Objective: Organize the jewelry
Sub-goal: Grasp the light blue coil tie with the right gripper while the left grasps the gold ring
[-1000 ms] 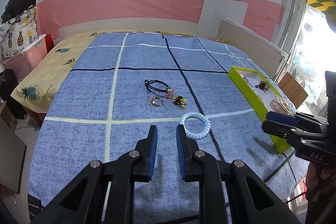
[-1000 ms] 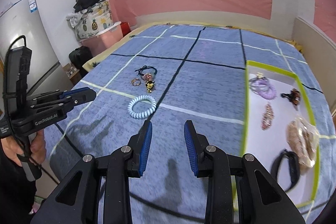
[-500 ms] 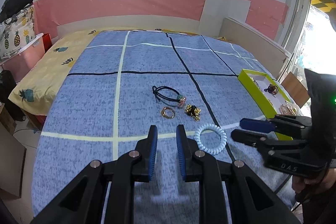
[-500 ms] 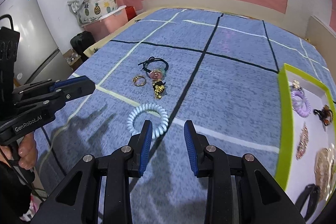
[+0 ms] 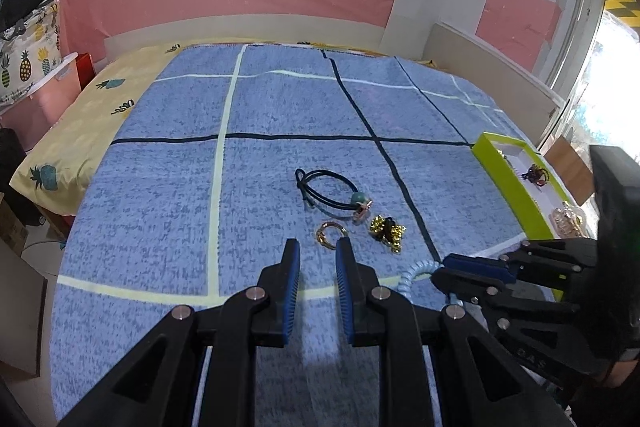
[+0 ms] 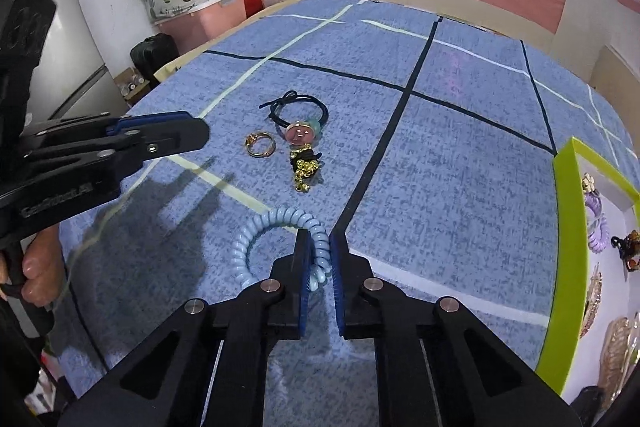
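A pale blue spiral hair tie (image 6: 256,239) lies on the blue checked bed cover. My right gripper (image 6: 319,245) is down on it, its jaws closed around the tie's right side. In the left wrist view only a bit of the hair tie (image 5: 414,273) shows beside the right gripper (image 5: 440,269). My left gripper (image 5: 317,251) is open and empty, just short of a gold ring (image 5: 330,230). Beyond lie a black hair tie with a bead charm (image 5: 332,193) and a gold and black clip (image 5: 387,229). They also show in the right wrist view: ring (image 6: 260,144), black hair tie (image 6: 300,117), clip (image 6: 305,169).
A green-rimmed tray (image 6: 560,247) with a white floor sits at the bed's right edge and holds several hair accessories, among them a purple spiral tie (image 6: 596,223). Its rim also shows in the left wrist view (image 5: 508,179). A pink storage box (image 6: 200,15) stands left of the bed.
My right gripper came down and forward onto the spiral hair tie and closed its jaws on it. My left gripper moved forward towards the gold ring, still open.
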`<state>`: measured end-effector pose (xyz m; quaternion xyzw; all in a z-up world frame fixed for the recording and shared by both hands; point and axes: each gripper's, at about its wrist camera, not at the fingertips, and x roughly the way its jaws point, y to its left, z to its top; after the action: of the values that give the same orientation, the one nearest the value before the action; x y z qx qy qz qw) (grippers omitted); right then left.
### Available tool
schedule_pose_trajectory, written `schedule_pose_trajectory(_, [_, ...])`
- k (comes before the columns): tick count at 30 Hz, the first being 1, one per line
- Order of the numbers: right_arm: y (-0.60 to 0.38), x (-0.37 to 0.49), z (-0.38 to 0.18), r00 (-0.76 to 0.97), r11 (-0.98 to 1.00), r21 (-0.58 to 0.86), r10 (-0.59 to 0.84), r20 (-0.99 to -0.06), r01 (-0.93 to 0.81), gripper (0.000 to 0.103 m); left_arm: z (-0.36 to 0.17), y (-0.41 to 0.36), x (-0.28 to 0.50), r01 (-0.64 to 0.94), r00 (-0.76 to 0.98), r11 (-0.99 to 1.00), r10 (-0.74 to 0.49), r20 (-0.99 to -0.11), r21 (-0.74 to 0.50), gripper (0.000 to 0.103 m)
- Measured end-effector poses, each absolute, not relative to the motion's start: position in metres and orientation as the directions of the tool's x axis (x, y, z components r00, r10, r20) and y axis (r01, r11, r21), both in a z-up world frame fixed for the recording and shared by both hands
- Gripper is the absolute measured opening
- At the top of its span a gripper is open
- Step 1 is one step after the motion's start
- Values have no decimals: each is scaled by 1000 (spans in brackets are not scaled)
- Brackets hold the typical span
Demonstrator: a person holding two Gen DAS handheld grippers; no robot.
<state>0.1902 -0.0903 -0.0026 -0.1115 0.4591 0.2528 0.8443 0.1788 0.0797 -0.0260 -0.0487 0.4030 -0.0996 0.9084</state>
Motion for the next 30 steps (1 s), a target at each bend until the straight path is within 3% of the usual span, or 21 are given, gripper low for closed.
schedule_pose_trajectory(11, [-109, 187, 6, 469, 861, 66, 337, -816, -505, 9, -39, 63, 199, 162, 622, 977, -212, -754, -141, 19])
schedule_pose_trajectory(15, [-114, 186, 6, 468, 862, 76, 343, -814, -501, 9, -42, 57, 203, 178, 609, 975, -217, -763, -135, 31])
schedule_pose_trajectory(25, [-124, 183, 9, 476, 869, 92, 352, -806, -487, 9, -49, 37, 210, 185, 612, 983, -126, -781, -14, 32])
schedule_pose_trajectory(27, [-126, 183, 10, 481, 871, 93, 351, -803, -482, 9, -49, 34, 209, 193, 615, 981, -127, -778, -8, 24])
schedule_pose_trajectory(30, [-129, 181, 11, 487, 876, 94, 350, -800, -474, 9, -48, 31, 207, 197, 622, 980, -117, -774, 10, 23])
